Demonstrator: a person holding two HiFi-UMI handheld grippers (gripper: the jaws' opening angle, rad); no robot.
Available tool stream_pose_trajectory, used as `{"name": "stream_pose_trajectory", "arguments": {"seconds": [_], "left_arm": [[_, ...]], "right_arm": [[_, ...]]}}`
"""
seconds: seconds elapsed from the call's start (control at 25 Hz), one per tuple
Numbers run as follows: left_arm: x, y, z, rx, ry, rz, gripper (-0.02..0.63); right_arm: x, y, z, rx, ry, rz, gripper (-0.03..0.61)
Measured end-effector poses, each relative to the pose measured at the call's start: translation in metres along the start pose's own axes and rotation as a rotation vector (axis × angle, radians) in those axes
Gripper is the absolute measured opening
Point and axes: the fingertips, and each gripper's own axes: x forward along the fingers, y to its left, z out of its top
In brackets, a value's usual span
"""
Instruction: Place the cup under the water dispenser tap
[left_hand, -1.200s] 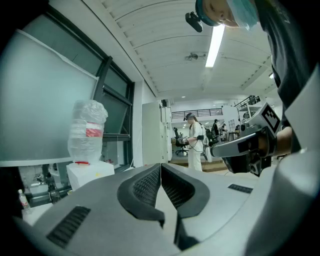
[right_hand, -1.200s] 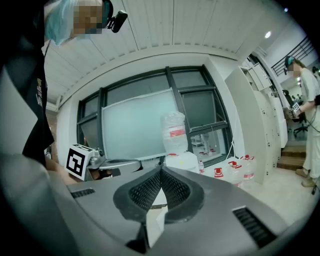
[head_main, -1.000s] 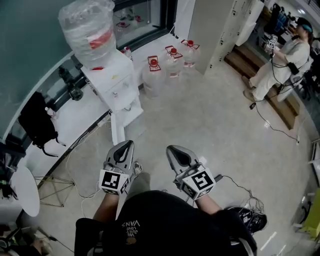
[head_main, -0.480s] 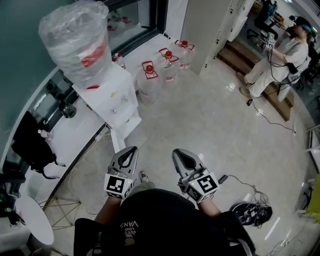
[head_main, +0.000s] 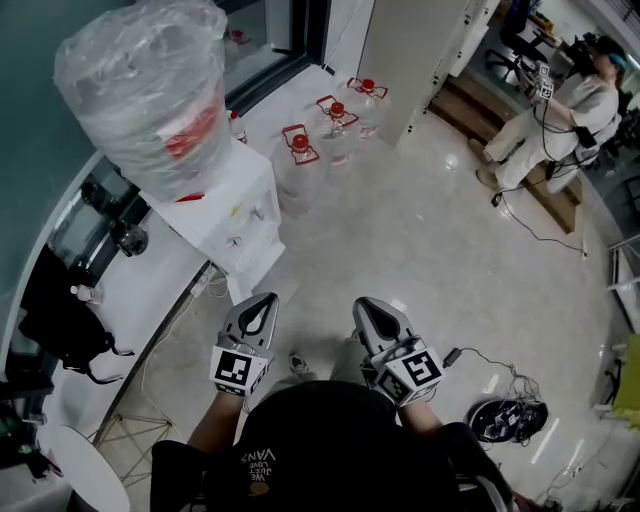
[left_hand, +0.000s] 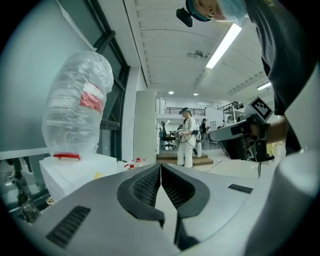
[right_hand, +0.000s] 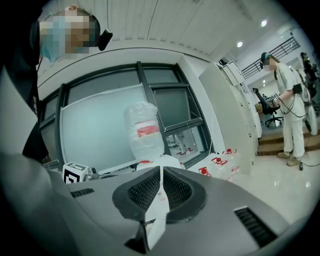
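The water dispenser (head_main: 238, 215) is a white box with a large clear bottle (head_main: 140, 95) wrapped in plastic on top, at the upper left of the head view. No cup shows in any view. My left gripper (head_main: 262, 300) and right gripper (head_main: 368, 303) hang side by side over the floor, short of the dispenser's front. Both point roughly level. In the left gripper view the pads of the left gripper (left_hand: 160, 166) meet with nothing between them, and the bottle (left_hand: 75, 110) is ahead on the left. The right gripper (right_hand: 161, 170) is shut too, aimed at the bottle (right_hand: 142, 132).
Three water jugs with red caps (head_main: 300, 155) stand on the floor just beyond the dispenser. A white counter (head_main: 150, 290) with a black bag (head_main: 65, 310) runs along the window at left. A person in white (head_main: 560, 115) stands far right. Cables and a dark object (head_main: 505, 420) lie on the floor at right.
The dispenser and its bottle have grown larger and nearer in the head view. Both grippers have travelled with the person toward it, staying shut and side by side.
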Motion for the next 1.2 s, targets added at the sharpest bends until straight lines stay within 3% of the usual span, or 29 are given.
{"name": "stream_pose_trajectory", "arguments": {"seconds": [0.4,0.64,0.88,1.2], "left_arm": [[0.042,0.056,-0.035,0.005,0.038,0.091,0.021],[0.090,0.069,-0.077,-0.026,0.117,0.114,0.021],[0.150,0.081,-0.144,-0.078,0.231,0.133,0.021],[0.205,0.083,-0.250,-0.094,0.403,0.131,0.023]], "right_arm": [[0.079,-0.018,0.006,-0.056,0.044,0.138,0.046],[0.117,-0.055,-0.006,-0.063,0.107,0.214,0.046],[0.159,-0.113,-0.042,-0.050,0.190,0.287,0.046],[0.194,-0.175,-0.106,0.043,0.239,0.292,0.046]]}}
